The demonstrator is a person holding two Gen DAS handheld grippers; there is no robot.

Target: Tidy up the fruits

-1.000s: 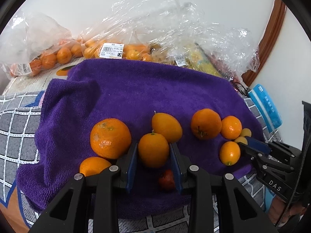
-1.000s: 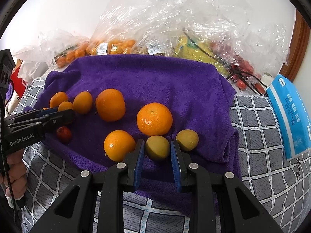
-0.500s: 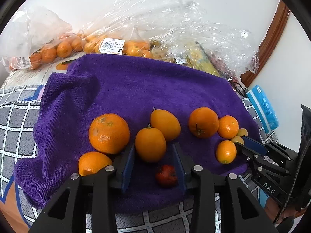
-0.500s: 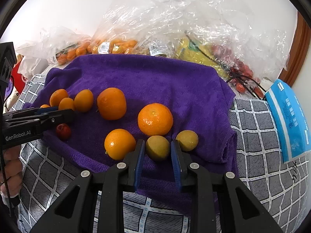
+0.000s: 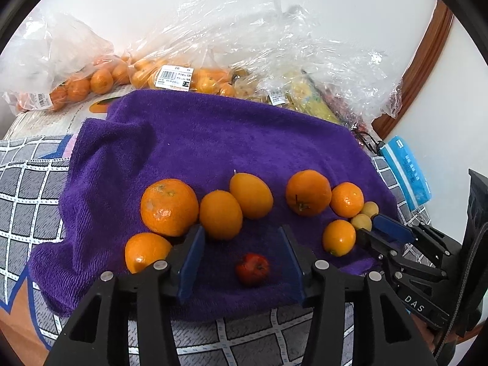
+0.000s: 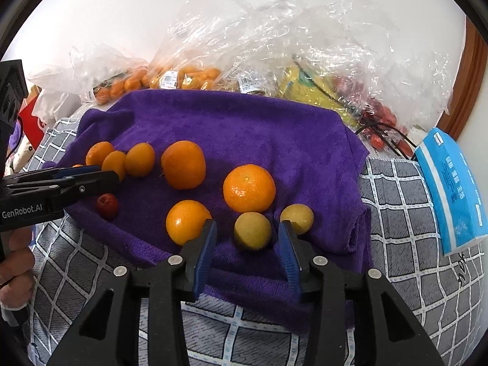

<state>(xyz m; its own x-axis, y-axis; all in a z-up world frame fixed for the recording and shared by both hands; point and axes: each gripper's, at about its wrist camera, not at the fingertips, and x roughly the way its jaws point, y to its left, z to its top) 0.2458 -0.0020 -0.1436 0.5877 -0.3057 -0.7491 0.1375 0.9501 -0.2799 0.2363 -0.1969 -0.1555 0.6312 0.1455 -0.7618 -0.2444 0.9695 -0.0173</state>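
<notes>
Purple towel (image 5: pixel 213 140) release step: both claws opening, nothing gripped, yellow-green fruit (image 6: pixel 252 231) loose between right pads; next, retreat toward 6 o'clock.

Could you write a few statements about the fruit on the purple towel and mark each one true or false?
1. The fruit lies on a purple towel. True.
2. The small red fruit sits between two yellow-green fruits. False: it lies alone near the towel's front edge.
3. The right gripper squeezes the yellow-green fruit. False: its jaws are opening, pads clear of it.
4. Bagged oranges lie behind the towel. True.
</notes>
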